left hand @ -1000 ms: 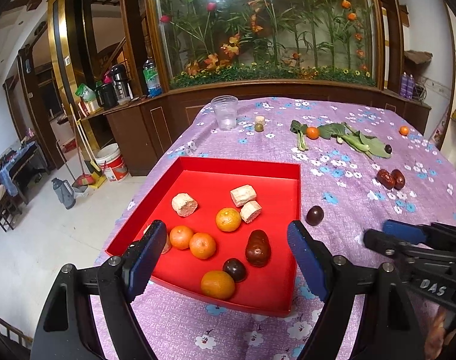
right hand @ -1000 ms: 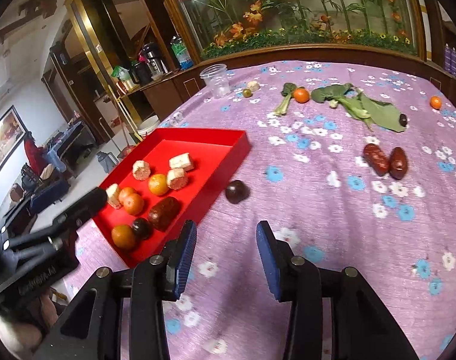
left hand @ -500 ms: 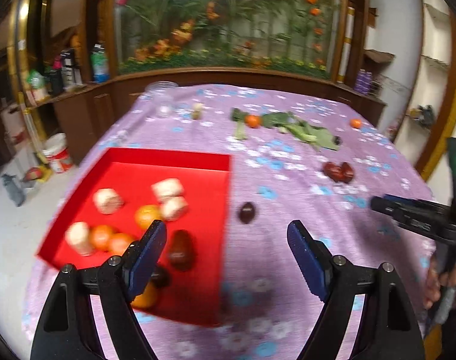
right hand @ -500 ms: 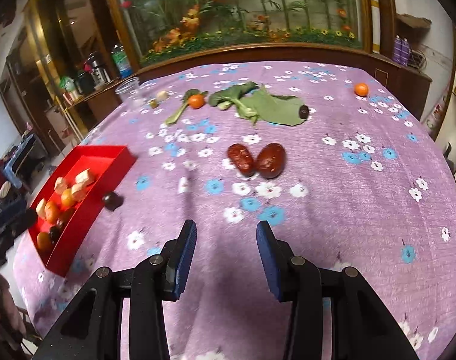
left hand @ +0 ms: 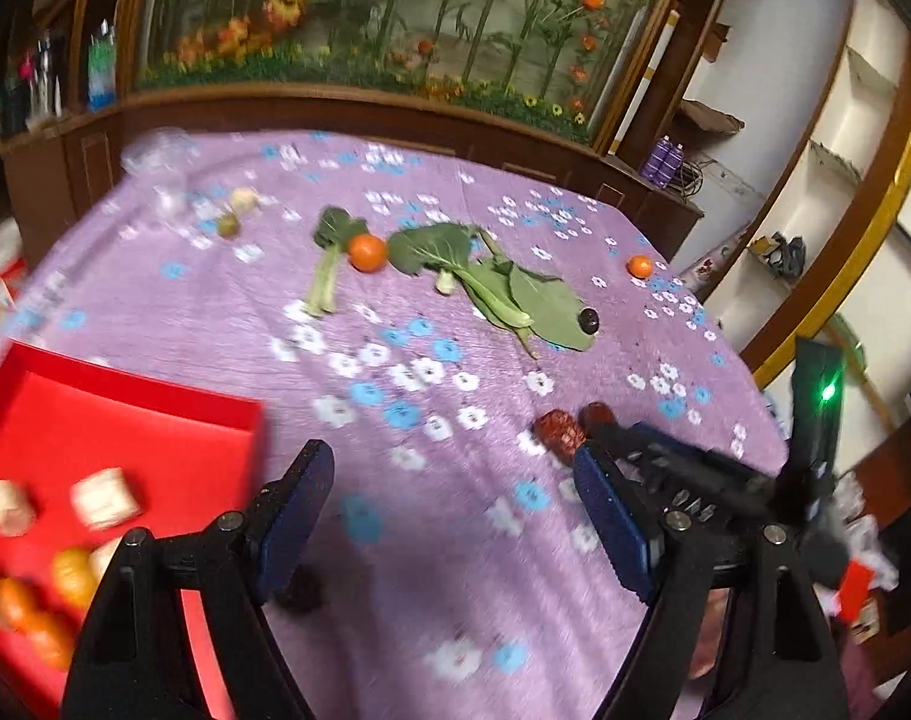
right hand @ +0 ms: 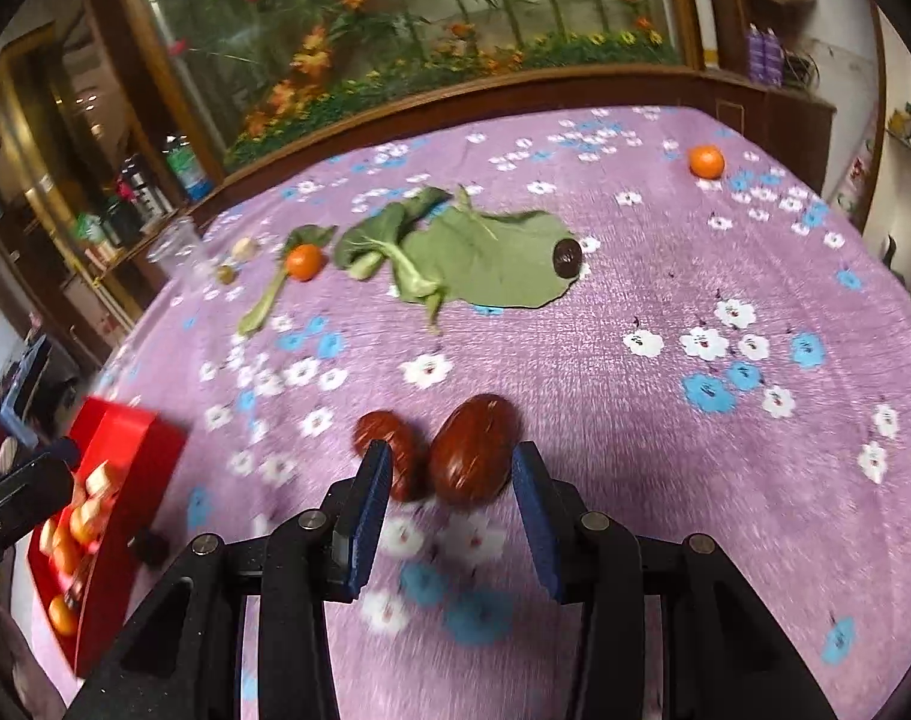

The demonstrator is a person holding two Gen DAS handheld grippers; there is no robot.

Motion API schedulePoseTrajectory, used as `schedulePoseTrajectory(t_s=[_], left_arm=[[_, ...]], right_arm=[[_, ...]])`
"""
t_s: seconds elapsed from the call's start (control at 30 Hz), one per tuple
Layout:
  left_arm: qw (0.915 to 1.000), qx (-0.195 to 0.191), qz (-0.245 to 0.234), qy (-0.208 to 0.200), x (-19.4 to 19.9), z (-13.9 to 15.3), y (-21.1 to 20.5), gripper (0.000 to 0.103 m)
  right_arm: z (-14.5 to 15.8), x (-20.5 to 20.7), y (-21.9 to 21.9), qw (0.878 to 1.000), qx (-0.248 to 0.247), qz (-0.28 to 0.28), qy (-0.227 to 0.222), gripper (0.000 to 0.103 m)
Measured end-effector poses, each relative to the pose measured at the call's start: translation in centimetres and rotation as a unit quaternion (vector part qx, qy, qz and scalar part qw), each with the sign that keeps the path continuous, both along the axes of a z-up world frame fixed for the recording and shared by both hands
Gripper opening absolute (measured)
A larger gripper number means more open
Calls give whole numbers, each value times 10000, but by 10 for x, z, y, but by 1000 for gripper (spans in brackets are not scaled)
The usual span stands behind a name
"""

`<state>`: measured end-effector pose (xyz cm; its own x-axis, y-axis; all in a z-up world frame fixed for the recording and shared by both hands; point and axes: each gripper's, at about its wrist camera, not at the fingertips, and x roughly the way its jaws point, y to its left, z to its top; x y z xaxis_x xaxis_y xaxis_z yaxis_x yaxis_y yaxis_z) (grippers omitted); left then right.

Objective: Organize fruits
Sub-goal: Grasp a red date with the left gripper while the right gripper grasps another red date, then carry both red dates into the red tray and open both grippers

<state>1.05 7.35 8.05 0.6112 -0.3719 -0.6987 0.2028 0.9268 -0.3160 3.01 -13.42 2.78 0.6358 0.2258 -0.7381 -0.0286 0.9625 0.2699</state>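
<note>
Two red dates lie side by side on the purple flowered cloth. My right gripper point(right hand: 452, 495) is open, low over the cloth, with the larger date point(right hand: 470, 450) between its fingertips and the smaller date point(right hand: 389, 441) at its left finger. My left gripper point(left hand: 455, 510) is open and empty above the cloth, beside the red tray point(left hand: 125, 426) that holds oranges and pale chunks. A dark fruit point(left hand: 299, 591) lies by the tray's edge. The dates also show in the left wrist view point(left hand: 560, 429).
Green leaves point(right hand: 485, 252) lie mid-table with a dark fruit point(right hand: 566, 257) on them. One orange point(right hand: 304, 261) lies by the leaves, another point(right hand: 706, 162) at the far right. A clear cup point(right hand: 176, 246) stands far left. A planter wall backs the table.
Both grippers swung right, away from the tray. My right gripper advanced to the two dates, which now sit at its fingertips. Both stayed open.
</note>
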Motion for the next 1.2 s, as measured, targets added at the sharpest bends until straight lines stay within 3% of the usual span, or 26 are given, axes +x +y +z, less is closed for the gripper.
schedulePoseTrajectory(t_s=[0.13, 0.27, 0.47, 0.5, 0.6, 0.87, 0.93, 1.07, 1.2], left_arm=[[9994, -178, -56, 291, 26, -19, -12, 81], [9983, -259, -187, 491, 42, -33, -30, 81], [9970, 38, -548, 547, 55, -47, -67, 80], [9967, 125, -604, 536, 57, -49, -73, 77], [9936, 444, -811, 645, 67, -63, -91, 53], [9897, 1061, -921, 262, 68, -65, -114, 50], [9869, 1345, -882, 151, 65, -65, -117, 26], [9910, 1131, -681, 206, 60, -62, -100, 26], [9969, 658, -342, 251, 43, -49, -62, 26]], right_arm=[[-5, 9, -5, 9998, 174, -28, -49, 45], [-7, 10, -12, 9996, 270, 55, 19, 35], [-4, -14, -22, 9994, -298, -126, -74, 35], [-4, -16, -24, 9993, -346, -119, -99, 35], [-8, -18, -27, 9993, -358, -35, -128, 36], [-14, -17, -25, 9995, -309, 42, -74, 38], [-14, -18, -23, 9993, -356, 63, -86, 37], [-14, -19, -23, 9994, -331, 38, -116, 35], [-11, -22, -26, 9994, -253, -45, -233, 35]])
